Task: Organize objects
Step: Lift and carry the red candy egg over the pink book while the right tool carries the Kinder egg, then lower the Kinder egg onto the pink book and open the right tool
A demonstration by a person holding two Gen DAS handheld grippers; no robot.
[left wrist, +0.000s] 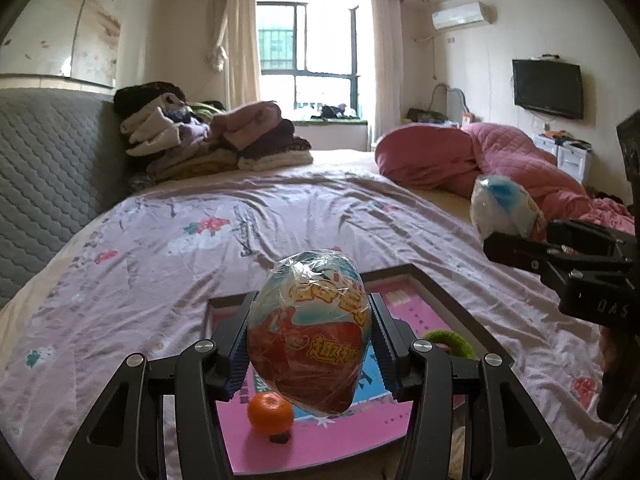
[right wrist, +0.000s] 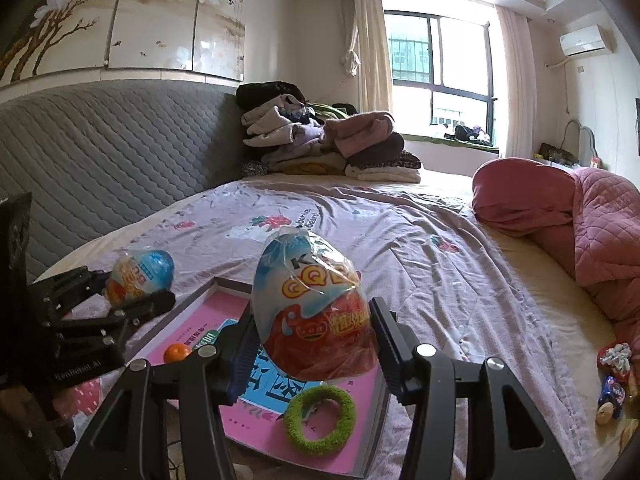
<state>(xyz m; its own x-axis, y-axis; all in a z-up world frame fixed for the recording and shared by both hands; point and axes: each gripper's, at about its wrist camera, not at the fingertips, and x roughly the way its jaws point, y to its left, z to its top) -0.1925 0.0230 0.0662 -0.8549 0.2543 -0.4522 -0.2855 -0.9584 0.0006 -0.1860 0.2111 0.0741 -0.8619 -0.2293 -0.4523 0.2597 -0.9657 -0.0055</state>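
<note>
My left gripper (left wrist: 310, 344) is shut on a plastic-wrapped toy egg (left wrist: 310, 332), red below and pale blue above, held above a pink tray (left wrist: 436, 292) with a dark frame on the bed. My right gripper (right wrist: 314, 344) is shut on a second wrapped egg (right wrist: 314, 312) over the same tray (right wrist: 188, 320). Each gripper shows in the other's view, the right one (left wrist: 516, 248) with its egg (left wrist: 504, 206), the left one (right wrist: 132, 300) with its egg (right wrist: 142, 274). A small orange (left wrist: 270, 414) and a green fuzzy ring (right wrist: 320, 420) lie in the tray.
The bed has a lilac printed sheet (left wrist: 280, 216). A pile of folded clothes (left wrist: 212, 136) sits at the far end by the grey quilted headboard (left wrist: 44, 164). A pink quilt (right wrist: 580, 216) lies bunched at right. Small wrapped items (right wrist: 614, 380) lie at the right edge.
</note>
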